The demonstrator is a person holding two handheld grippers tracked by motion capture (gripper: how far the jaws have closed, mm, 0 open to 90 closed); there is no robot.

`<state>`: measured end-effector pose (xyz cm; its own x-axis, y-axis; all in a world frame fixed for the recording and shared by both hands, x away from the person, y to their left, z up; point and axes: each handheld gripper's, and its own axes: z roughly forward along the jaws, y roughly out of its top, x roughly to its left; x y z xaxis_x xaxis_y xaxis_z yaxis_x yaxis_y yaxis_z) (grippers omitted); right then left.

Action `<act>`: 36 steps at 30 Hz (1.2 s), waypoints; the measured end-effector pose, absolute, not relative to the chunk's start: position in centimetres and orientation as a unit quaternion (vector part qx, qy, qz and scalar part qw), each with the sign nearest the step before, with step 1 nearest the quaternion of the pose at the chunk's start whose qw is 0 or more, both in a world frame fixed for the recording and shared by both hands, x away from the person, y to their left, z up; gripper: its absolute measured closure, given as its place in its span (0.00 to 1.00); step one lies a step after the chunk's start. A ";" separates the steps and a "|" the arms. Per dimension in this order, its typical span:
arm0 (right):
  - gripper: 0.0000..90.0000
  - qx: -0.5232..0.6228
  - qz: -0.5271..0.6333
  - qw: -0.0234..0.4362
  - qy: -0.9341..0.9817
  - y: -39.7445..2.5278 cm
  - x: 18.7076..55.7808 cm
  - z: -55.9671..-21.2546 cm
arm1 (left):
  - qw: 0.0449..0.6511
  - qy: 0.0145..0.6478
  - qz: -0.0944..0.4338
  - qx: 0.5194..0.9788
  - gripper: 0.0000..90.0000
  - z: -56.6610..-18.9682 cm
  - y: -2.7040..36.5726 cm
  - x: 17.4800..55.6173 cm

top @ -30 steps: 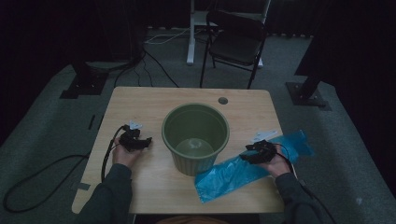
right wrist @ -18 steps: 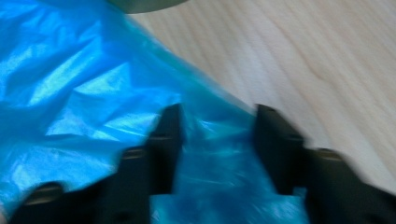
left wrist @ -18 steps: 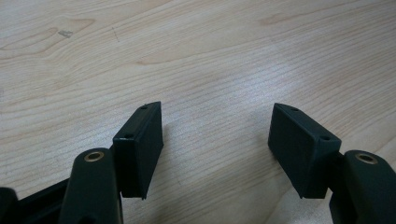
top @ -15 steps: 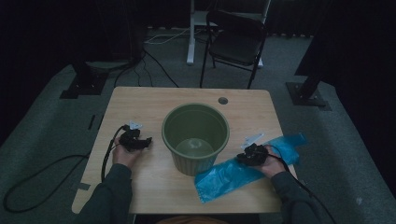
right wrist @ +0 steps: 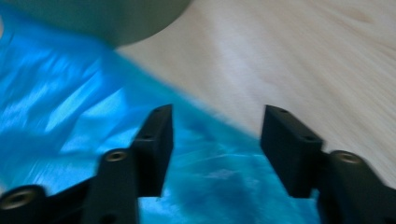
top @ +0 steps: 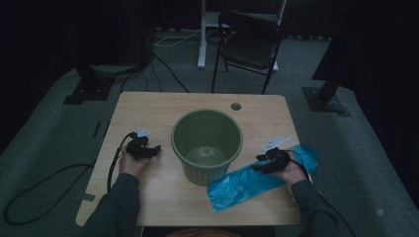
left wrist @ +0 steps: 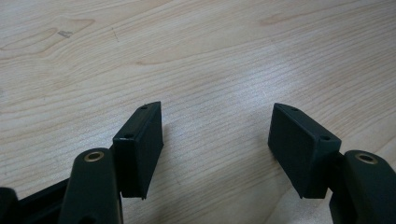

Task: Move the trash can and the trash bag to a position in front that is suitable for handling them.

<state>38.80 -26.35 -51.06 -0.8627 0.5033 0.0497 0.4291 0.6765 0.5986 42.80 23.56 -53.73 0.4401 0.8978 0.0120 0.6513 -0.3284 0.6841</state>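
Right gripper (right wrist: 215,140) over the blue bag (top: 257,178), jaws spread.
The bag lies flat at lower right, touching the green bucket (top: 207,145); probably a pinch comes next. Left gripper (top: 143,149) waits spread at centre left.

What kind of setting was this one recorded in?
Likely a staged recording studio, not a home: one wooden table on grey carpet, dark curtains around it, stand bases and a folding chair behind.

The high view looks forward and down from above the near edge of the table (top: 158,106), taking in its whole top. The left gripper view sits close over bare wood. The right gripper view sits close over the blue bag (right wrist: 70,107), shared with the high view (top: 242,182).
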 end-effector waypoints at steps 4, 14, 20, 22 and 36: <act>0.45 0.231 0.283 0.071 0.928 -25.0 38.7 -51.7 | 0.310 0.490 0.199 0.790 0.39 -53.7 23.5 42.8; 0.71 0.194 0.260 0.054 0.944 -24.2 38.7 -52.1 | 0.310 0.489 0.199 0.791 0.39 -53.7 23.5 42.8; 0.99 0.248 0.268 0.048 0.930 -25.3 39.3 -52.1 | 0.310 0.489 0.199 0.791 0.39 -53.7 23.4 42.8; 1.00 0.281 0.265 0.066 0.920 -25.9 39.9 -52.1 | 0.310 0.488 0.199 0.791 0.39 -53.7 23.4 42.8; 1.00 0.426 0.263 0.173 0.848 -28.5 42.7 -50.0 | 0.311 0.488 0.199 0.791 0.39 -53.7 23.4 42.8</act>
